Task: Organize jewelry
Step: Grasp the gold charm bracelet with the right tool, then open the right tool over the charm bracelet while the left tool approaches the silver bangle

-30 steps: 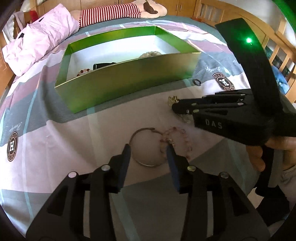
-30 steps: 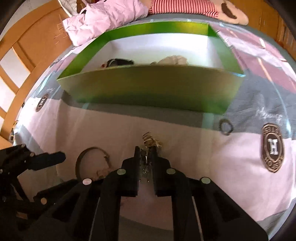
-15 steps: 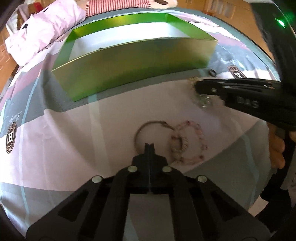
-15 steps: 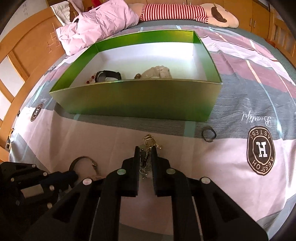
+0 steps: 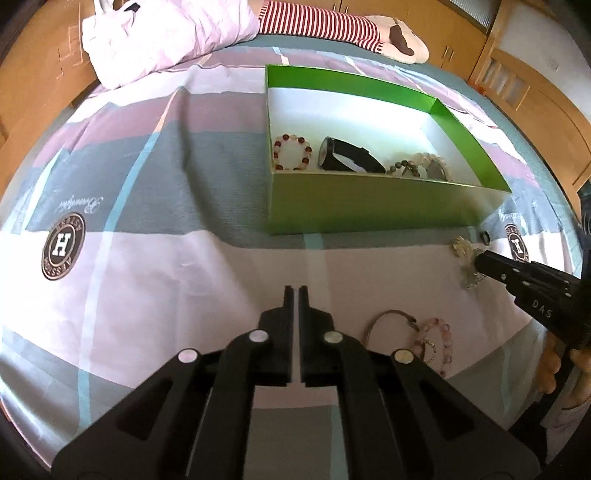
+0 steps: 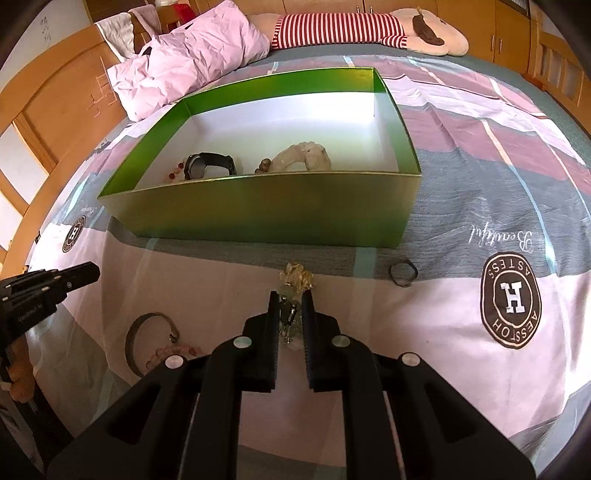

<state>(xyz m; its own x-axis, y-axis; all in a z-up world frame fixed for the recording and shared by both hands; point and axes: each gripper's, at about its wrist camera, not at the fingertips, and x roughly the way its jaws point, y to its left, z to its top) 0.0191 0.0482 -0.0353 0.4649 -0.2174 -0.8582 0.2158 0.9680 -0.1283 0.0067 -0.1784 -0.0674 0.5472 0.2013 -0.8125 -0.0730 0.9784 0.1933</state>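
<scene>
Now lifted clear and empty, left claw (image 5: pixel 294 291) is nearly clenched; bangle (image 5: pixel 388 326) is left on bed. Right claw (image 6: pixel 291 301) apparently grasps the pendant (image 6: pixel 290 317).

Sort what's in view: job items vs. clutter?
Job: green box holding watch and bead bracelets; loose gold trinket, metal bangle, pink bead bracelet, dark ring.
Clutter: pink pillow, striped plush.

An open cardboard box (image 6: pixel 266 214), green outside and white inside, sits on a pink, grey and mauve blocked bedsheet (image 6: pixel 461 332) bearing brown round crests, beneath a red-and-white striped plush toy (image 6: pixel 332 29).
</scene>
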